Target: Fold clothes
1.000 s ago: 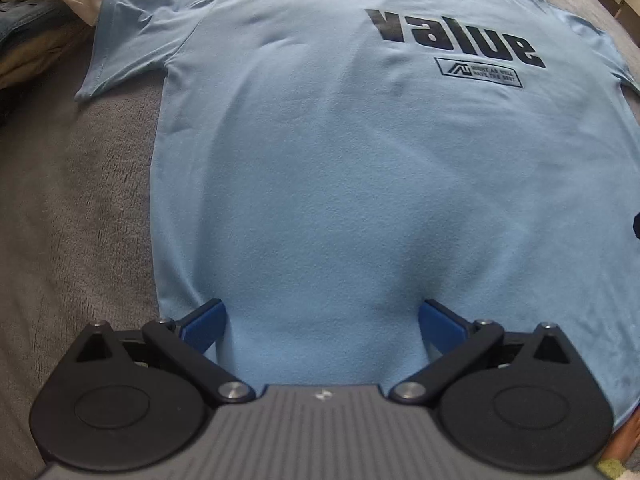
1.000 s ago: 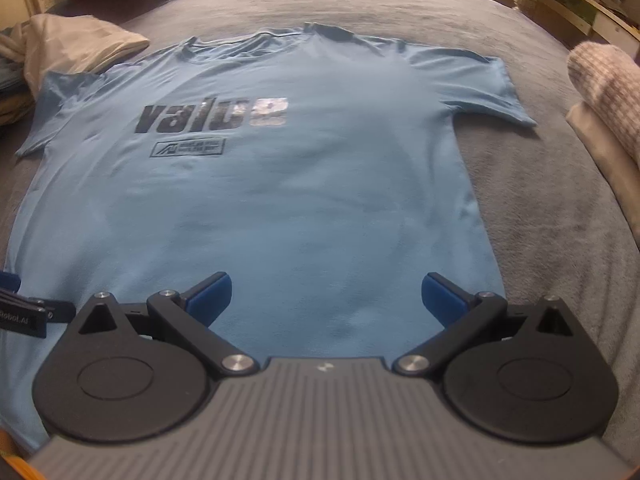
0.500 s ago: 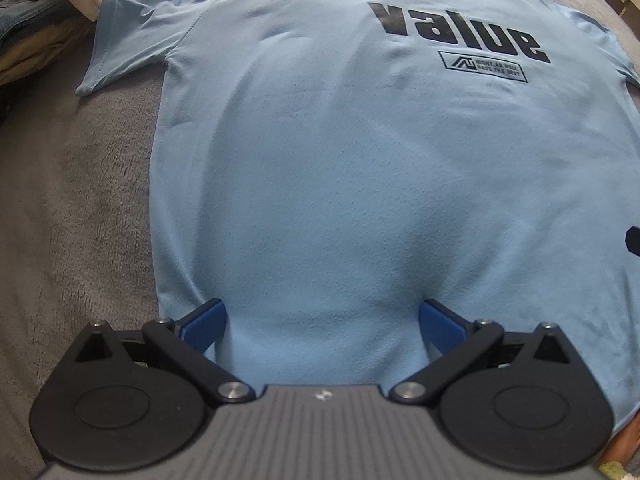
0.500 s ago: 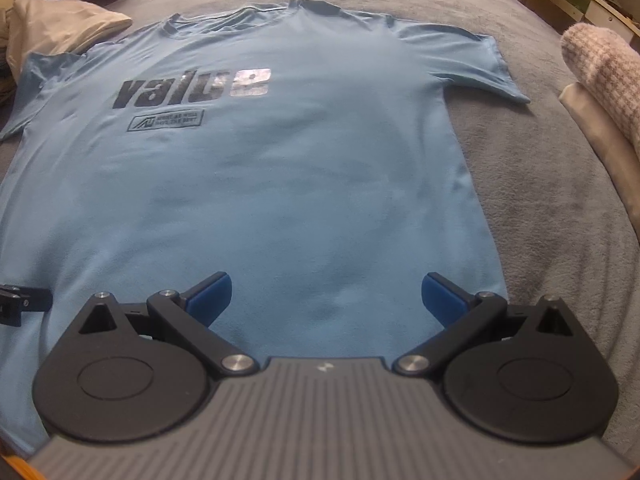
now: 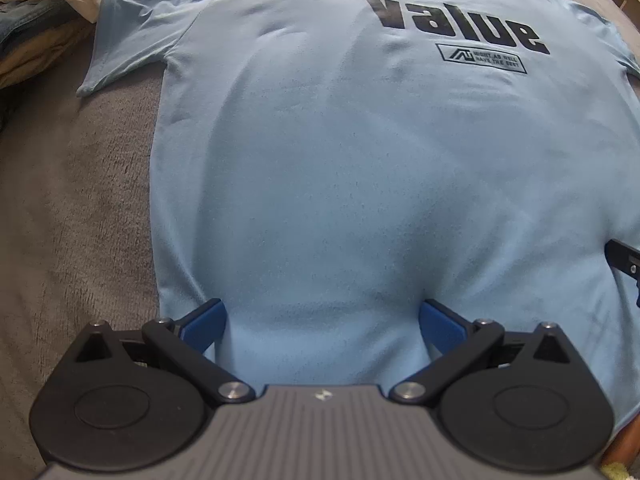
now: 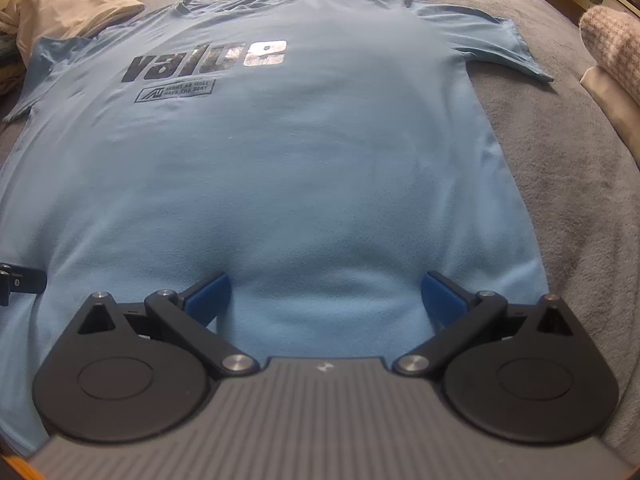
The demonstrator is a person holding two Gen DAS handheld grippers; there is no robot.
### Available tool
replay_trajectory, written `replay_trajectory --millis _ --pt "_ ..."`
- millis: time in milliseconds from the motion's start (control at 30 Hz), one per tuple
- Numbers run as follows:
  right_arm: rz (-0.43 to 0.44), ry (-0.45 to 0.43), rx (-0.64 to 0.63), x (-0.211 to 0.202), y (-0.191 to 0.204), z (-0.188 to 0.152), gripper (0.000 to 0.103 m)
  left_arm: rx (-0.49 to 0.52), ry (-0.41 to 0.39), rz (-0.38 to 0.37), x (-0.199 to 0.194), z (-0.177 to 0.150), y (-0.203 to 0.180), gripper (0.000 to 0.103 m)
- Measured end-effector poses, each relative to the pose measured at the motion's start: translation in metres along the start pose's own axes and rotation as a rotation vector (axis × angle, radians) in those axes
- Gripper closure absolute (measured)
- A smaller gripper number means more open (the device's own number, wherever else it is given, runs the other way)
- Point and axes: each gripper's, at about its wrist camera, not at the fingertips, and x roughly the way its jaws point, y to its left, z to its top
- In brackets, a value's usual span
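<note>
Left wrist view: the left gripper point(image 5: 322, 322) is spread wide at the hem of the shirt point(image 5: 360, 180), which lies flat, print up, on a grey blanket point(image 5: 72, 208). A clothes pile point(image 5: 36, 20) sits by its left sleeve; the right gripper's edge shows at far right.

Right wrist view: the right gripper point(image 6: 326, 294), also spread, sits at the hem. A folded checked cloth point(image 6: 612, 44) lies to the right, and a cream cloth point(image 6: 76, 8) at top left.

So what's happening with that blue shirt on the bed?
A person holds two grippers over a T-shirt spread flat, print up, on a grey blanket. The left gripper and right gripper are both open at the bottom hem, with cloth between the fingers. No fold has been made yet.
</note>
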Motion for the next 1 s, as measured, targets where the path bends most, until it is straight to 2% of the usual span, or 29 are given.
replay_trajectory --millis 267,600,800,933,1000 --pt "0.01 -0.004 -0.003 0.001 -0.001 -0.001 0.001 0.013 -0.008 -0.007 0.0 0.001 -0.001 0.0" --pt "-0.001 -0.061 -0.015 -0.002 0.001 -0.009 0.001 0.016 -0.054 0.0 -0.001 -0.01 -0.005 0.0" --pt "0.023 -0.053 -0.027 -0.006 -0.002 -0.005 0.001 0.066 -0.061 0.005 -0.014 -0.018 -0.011 0.0" --pt "0.044 -0.128 -0.054 -0.03 -0.002 -0.006 0.001 0.101 -0.087 -0.027 -0.028 -0.028 -0.016 0.0" --pt "0.089 -0.163 -0.114 -0.041 0.003 -0.008 0.001 0.11 -0.096 -0.041 -0.034 -0.028 -0.016 0.0"
